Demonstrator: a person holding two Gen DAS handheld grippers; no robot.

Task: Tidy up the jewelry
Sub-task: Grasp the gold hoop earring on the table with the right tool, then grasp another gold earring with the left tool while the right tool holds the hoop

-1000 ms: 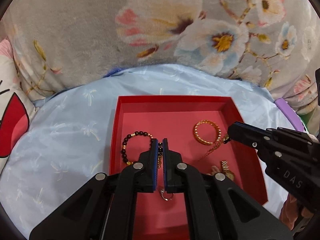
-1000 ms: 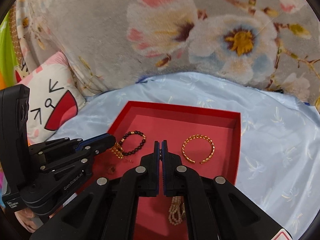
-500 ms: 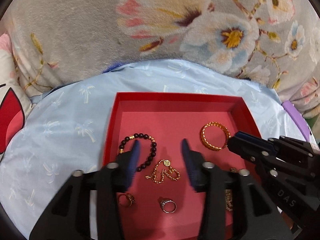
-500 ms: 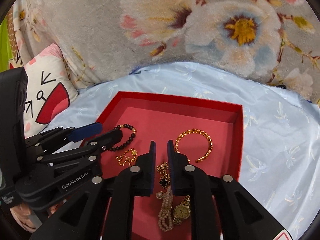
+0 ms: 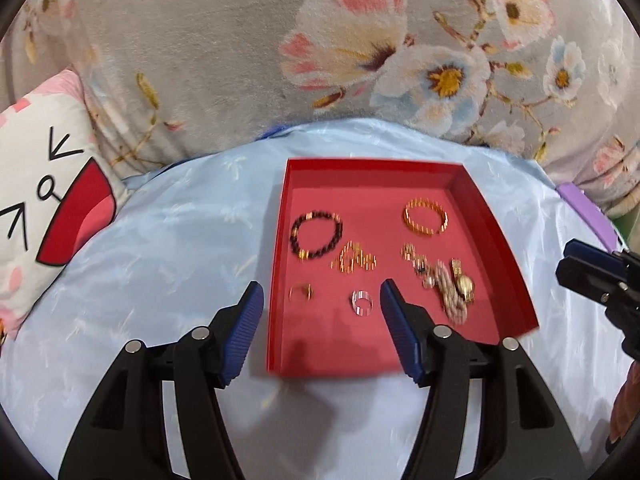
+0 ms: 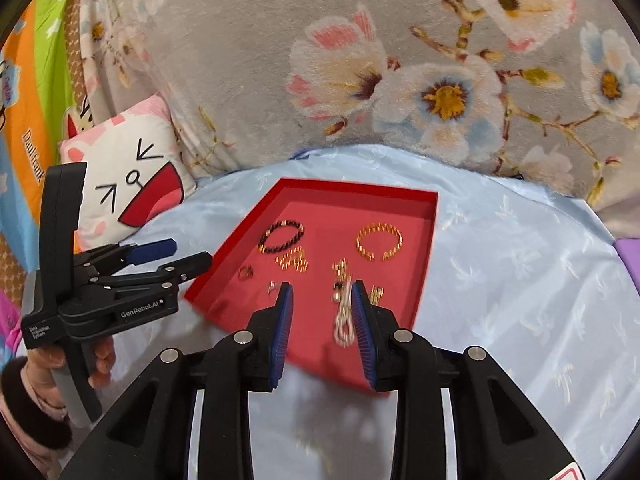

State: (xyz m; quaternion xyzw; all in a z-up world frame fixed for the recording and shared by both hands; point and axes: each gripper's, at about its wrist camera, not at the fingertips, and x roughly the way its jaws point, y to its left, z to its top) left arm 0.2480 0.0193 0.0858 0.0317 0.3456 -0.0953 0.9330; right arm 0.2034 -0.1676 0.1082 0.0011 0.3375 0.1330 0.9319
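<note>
We see our left tool (image 5: 321, 300), a black plastic two-finger frame with ribbed blue pads (image 5: 243, 334) on the inner faces and round silver screws along each finger. Our right tool (image 6: 322, 300) is built the same. Seen from the right tool's side, the left tool's boxy black body carries white lettering reading "GenRobot.AI". The hand (image 6: 60, 364) gripping its grey handle wears a dark fuzzy cuff over a pink sleeve.

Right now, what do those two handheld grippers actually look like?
Both are black plastic. The left gripper and right gripper each have two fingers with ribbed blue pads and silver screws. White lettering reads GenRobot.AI on the left one's side. A dark fuzzy sleeve covers the wrist holding it.
</note>
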